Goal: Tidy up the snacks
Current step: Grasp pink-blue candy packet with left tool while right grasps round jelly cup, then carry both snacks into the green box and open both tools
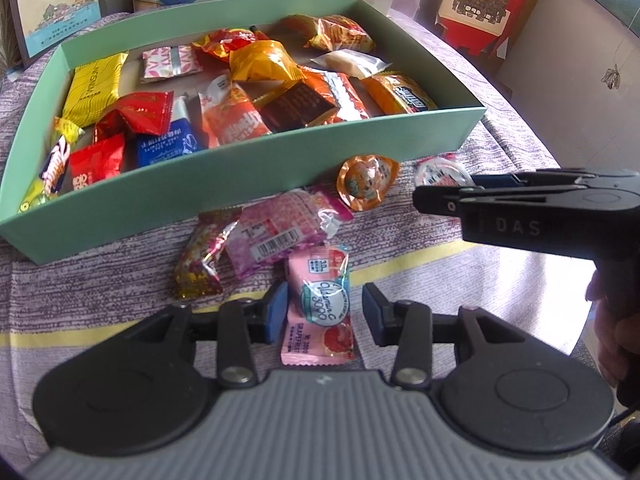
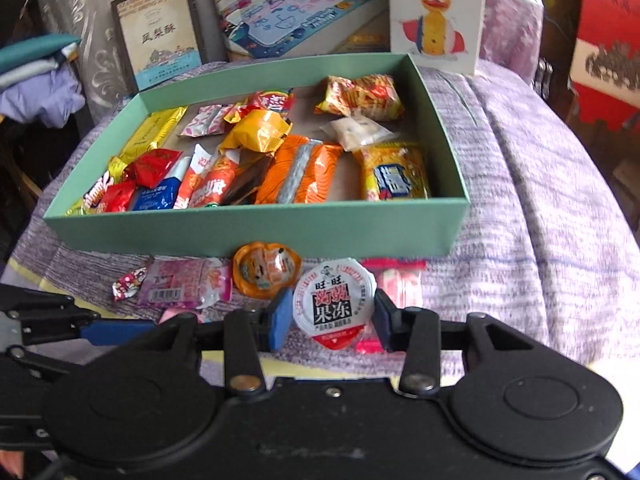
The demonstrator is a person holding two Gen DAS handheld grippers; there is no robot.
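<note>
The job is at the pick-up step: most snacks already lie in the green box [image 2: 256, 226], and a few strays are left on the cloth-covered surface [image 2: 520, 200] in front of its near wall.

The right tool [image 2: 331, 320] straddles a round jelly cup [image 2: 334, 306]. Its pads sit at the cup's two sides, seemingly touching the rim, though I cannot tell if they press firmly.

The left tool [image 1: 324, 312] stands partly spread around a pink sachet [image 1: 320, 308]. Its left pad is close against the wrapper, while a clear gap shows at the right pad, so nothing is pinched yet.

Next, I judge, each tool must close fully, lift above the near wall, and carry its snack forward into the box.

The wall rises right behind the strays, so a low forward push would catch it. An orange jelly cup [image 2: 266, 276] lies just beside the white one and touches the wall. A pink packet [image 1: 276, 236] and a foil sweet [image 1: 200, 260] lie near the sachet.

Inside the box, bare floor shows at the far middle and along the right side. The two tools work close together, so lifting one at a time seems safer.
</note>
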